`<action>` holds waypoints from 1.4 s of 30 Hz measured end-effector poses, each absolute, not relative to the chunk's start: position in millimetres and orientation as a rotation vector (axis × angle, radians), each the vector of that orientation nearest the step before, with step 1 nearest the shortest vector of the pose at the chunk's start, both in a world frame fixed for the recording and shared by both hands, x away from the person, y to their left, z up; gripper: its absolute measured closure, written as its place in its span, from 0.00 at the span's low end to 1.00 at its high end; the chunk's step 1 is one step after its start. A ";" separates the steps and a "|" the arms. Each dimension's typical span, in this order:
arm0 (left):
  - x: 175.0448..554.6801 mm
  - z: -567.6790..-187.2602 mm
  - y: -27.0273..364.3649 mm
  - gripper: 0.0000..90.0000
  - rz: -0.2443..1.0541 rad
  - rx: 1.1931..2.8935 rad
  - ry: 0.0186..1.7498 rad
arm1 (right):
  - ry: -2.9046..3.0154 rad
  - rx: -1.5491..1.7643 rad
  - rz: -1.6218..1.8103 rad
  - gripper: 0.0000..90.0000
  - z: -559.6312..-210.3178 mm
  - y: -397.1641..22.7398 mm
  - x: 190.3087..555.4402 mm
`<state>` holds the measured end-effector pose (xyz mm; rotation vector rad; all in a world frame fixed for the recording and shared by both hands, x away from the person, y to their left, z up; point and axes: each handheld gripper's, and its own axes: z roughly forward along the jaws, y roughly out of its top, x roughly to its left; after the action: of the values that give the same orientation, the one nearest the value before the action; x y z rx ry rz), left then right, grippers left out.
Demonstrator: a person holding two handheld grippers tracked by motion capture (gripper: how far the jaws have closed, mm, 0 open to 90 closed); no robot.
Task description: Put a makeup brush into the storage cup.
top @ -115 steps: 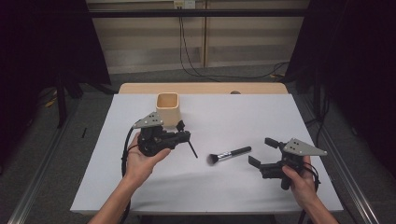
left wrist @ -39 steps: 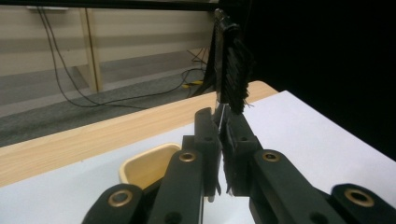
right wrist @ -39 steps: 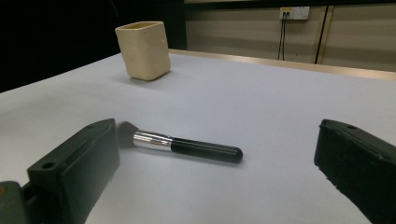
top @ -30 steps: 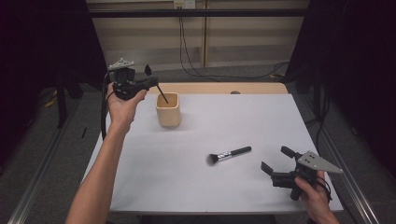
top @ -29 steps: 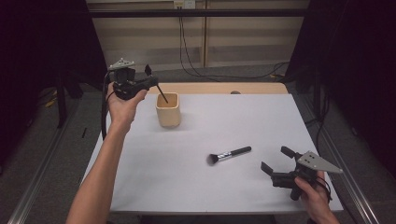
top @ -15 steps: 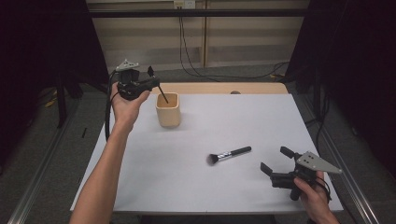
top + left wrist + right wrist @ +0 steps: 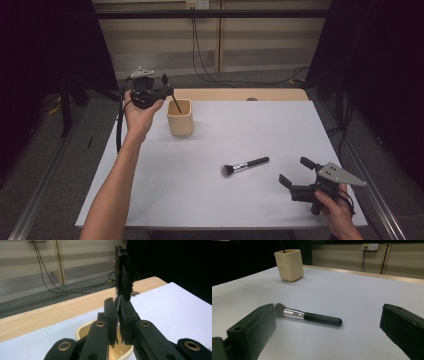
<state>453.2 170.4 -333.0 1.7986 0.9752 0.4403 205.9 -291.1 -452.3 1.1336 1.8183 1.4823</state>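
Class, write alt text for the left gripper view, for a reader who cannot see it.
The left claw is shut on a thin black brush whose bristled head stands above the jaws. Its lower end points down into a cream cup just below. The cup stands on a white table with a wooden edge behind.

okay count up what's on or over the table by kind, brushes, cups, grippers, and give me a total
Brushes: 2, a thin dark brush clamped in the left gripper over the cup, and a makeup brush lying on the table.
Cups: 1, the beige cup.
Grippers: 2, counting the right gripper, open.
Total: 5
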 end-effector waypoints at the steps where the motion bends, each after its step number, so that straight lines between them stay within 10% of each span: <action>1: 453.3 -333.8 169.5 0.95 0.437 1.798 0.977 | 1.819 1.134 1.481 0.00 -452.3 -291.3 205.9; 42: 456.1 -373.6 160.0 0.95 0.419 1.861 1.011 | 1.835 1.123 1.478 0.00 -453.2 -291.7 206.1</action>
<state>456.1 160.0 -373.6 1.8613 1.0114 0.4192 206.1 -291.7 -453.2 1.1229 1.8348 1.4779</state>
